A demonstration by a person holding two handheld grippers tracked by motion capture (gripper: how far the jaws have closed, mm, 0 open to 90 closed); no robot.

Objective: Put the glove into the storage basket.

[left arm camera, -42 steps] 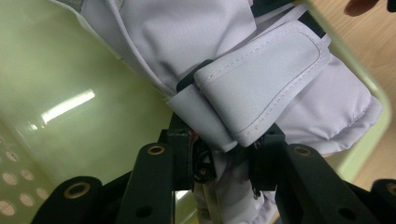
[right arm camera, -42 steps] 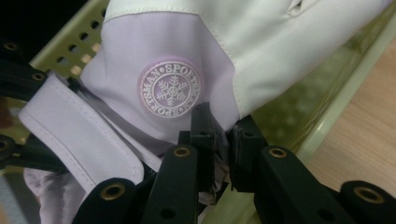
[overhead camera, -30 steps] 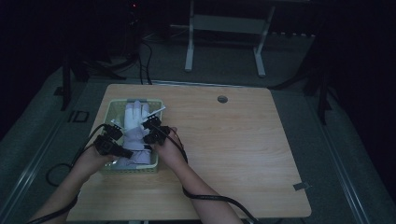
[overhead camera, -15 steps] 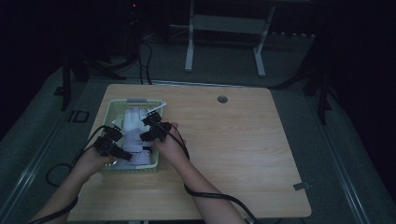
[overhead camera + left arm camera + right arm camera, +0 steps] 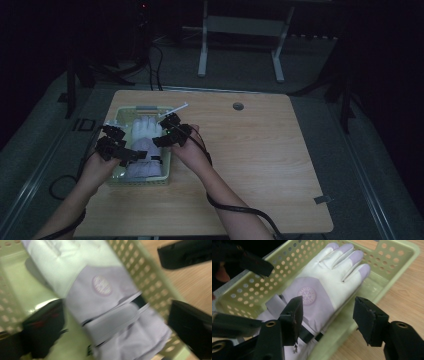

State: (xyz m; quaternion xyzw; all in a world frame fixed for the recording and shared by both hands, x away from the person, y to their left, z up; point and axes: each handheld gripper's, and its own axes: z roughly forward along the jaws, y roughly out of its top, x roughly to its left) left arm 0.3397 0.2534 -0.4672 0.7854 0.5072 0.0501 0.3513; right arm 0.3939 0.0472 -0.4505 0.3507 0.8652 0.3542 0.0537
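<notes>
A pale green perforated basket [image 5: 145, 108] stands at the table's left. Inside it lies a white and lilac glove [image 5: 145, 136], fingers toward the far end, with a round badge on its back and a strap at the cuff. My left gripper [image 5: 134, 155] hangs open over the cuff end; in the left gripper view the glove [image 5: 105, 295] lies between its jaws [image 5: 115, 315]. My right gripper [image 5: 163, 131] is open at the basket's right side. In the right gripper view its jaws [image 5: 329, 306] straddle the basket's wall [image 5: 342, 335], one over the glove [image 5: 329, 272], one over the table.
The wooden table [image 5: 260, 160] stretches free to the right of the basket. A round cable hole [image 5: 238, 106] sits near its far edge and a small tape strip [image 5: 322, 200] near the right front. Cables trail from both grippers off the front edge.
My right gripper has shifted slightly right and toward the far side, along the basket's right wall. The left gripper has stayed over the cuff end.
</notes>
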